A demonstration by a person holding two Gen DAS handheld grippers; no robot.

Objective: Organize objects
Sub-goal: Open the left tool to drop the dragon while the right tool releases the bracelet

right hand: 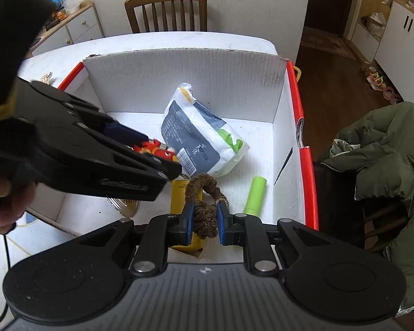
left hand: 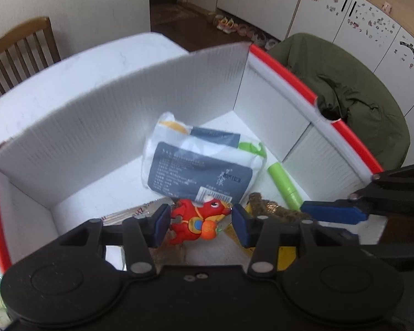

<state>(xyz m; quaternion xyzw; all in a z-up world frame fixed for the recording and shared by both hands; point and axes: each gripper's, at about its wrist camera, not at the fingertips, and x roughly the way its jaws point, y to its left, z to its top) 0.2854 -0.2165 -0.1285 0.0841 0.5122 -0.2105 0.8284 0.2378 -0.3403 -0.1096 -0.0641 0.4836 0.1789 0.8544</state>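
Both loads sat over the white box [right hand: 140, 71], red-edged, mid-frame in both views; judged mid-deposit.

Left gripper [left hand: 201, 222], lower centre of left wrist view: spread, red toy figure [left hand: 196, 220] between the pads. Touching the frame-left pad; gap on the frame-right side. Could not tell if gripped or just released.

Right gripper [right hand: 204, 219], lower centre of right wrist view: pinching the brown scrunchie [right hand: 205, 207], loop standing above the pads.

To do the step well, probably:
- Lower before letting go; box floor crowded at the near end.
- Drop the scrunchie into bare floor at centre-right of frame, between yellow item [right hand: 180, 193] and green tube [right hand: 255, 195], not on top of either.
- Stagger the releases; tools sat close, left linkage crossing the left half of the right view.
- Keep clear of the white pouch [right hand: 204, 138], mid-frame and leaning.

View differences:
- Left wrist view only: pad-to-toy gap; the right tool's blue fingertip [left hand: 331, 212] at right edge; scrunchie as a brown lump just right of the left pads; round hole in the red rim, right of centre.
- Right wrist view only: firm pinch on scrunchie; yellow item's full length under it; a hand [right hand: 5, 207] at lower left on the left tool; silver packet partly hidden under that tool; box's far wall and table [right hand: 179, 40] beyond, chair [right hand: 165, 8] at top.
- Toy mostly hidden in right view, only a red sliver left of centre.
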